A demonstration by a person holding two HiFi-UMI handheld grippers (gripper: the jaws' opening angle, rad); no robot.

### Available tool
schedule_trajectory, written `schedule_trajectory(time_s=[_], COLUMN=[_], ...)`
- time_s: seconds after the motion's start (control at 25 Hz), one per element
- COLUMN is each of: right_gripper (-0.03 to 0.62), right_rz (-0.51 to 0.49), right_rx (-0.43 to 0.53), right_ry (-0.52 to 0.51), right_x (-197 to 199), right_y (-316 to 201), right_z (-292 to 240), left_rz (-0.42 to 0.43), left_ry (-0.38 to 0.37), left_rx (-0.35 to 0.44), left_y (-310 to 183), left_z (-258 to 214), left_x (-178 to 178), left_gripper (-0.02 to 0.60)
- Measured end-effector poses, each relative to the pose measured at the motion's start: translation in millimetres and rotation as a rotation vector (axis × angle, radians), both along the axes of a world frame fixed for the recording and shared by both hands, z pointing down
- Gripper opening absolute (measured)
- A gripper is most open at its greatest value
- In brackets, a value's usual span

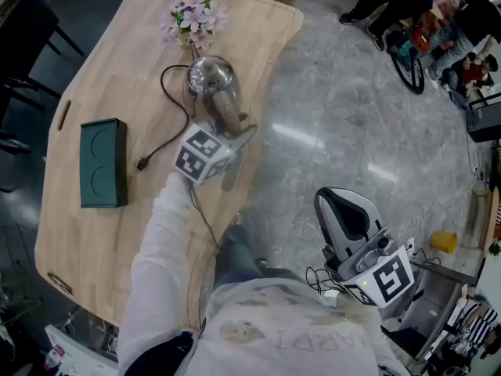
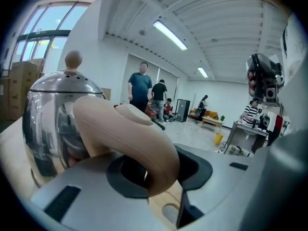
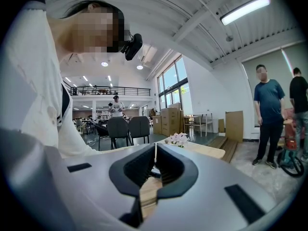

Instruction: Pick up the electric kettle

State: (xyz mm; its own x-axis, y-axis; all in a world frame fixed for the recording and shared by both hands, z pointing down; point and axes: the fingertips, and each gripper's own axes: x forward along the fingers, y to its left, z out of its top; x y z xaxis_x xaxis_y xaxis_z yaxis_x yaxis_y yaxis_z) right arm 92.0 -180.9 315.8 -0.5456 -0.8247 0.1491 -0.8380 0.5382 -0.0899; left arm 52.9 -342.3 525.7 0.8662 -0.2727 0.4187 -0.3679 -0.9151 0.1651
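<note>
Down by your right side, off the bench edge and over the floor, the right gripper (image 1: 332, 197) has its fingers drawn together at the tips and holds nothing.

Further out, the left gripper (image 1: 228, 124) reaches across the bench (image 1: 102, 233) to the electric kettle (image 1: 210, 75), which stands upright near the far right edge. The left fingers sit about half closed on the handle (image 2: 130, 134), one pad on each side of its lower curve, and seem to press on it.

That handle is the right place to hold. It is thick, stiff and smooth, so it gives the pads a firm seat but probably little friction. Expect the rounded shape to let the kettle swing or twist if your grip is light.

Beyond the handle, the polished metal body looks hard and slippery. Leave it alone. Its weight hangs ahead of your fingers, so the spout side will likely want to dip. You cannot tell whether there is water inside, so be ready for some heft. The lid knob (image 2: 73, 59) is too small to lift by.

A cord loops off to a plug (image 1: 143, 163) lying loose on the wood, and it may drag. A flower bunch (image 1: 194, 18) stands just behind the kettle.
</note>
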Motion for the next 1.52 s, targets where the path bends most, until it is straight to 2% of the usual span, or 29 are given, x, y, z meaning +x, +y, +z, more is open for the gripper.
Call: schedule_trajectory(time_s=[0.16,0.44,0.64,0.76,0.92,1.28,1.52], right_gripper=[0.020,0.020,0.019,0.020,0.019,0.020,0.020], right_rz=[0.002,0.018,0.031,0.034,0.030,0.005,-0.019], right_rx=[0.005,0.009,0.010,0.020,0.032,0.077,0.126], right_ry=[0.006,0.021,0.028,0.031,0.029,0.011,-0.014], right_x=[1.3,8.9,13.8,15.1,14.8,10.3,9.5], right_y=[5.8,15.3,23.4,29.9,38.0,65.8,88.6], right_z=[-2.7,-5.5,-7.4,-10.1,-14.7,-27.5,-40.0], left_rz=[-0.035,-0.067,-0.099,-0.100,-0.092,-0.041,-0.044], left_ry=[-0.019,-0.008,0.038,0.053,0.046,0.062,0.041], left_rx=[0.001,0.072,0.054,0.052,0.101,0.147,0.166], left_y=[-0.5,-4.1,-9.8,-7.1,0.2,43.8,86.4], left_z=[1.5,-1.8,-7.8,-15.7,-31.1,-84.4,-117.6], left_x=[-1.6,5.2,1.7,1.8,1.5,4.3,-2.5], left_gripper=[0.127,0.124,0.123,0.123,0.123,0.123,0.123])
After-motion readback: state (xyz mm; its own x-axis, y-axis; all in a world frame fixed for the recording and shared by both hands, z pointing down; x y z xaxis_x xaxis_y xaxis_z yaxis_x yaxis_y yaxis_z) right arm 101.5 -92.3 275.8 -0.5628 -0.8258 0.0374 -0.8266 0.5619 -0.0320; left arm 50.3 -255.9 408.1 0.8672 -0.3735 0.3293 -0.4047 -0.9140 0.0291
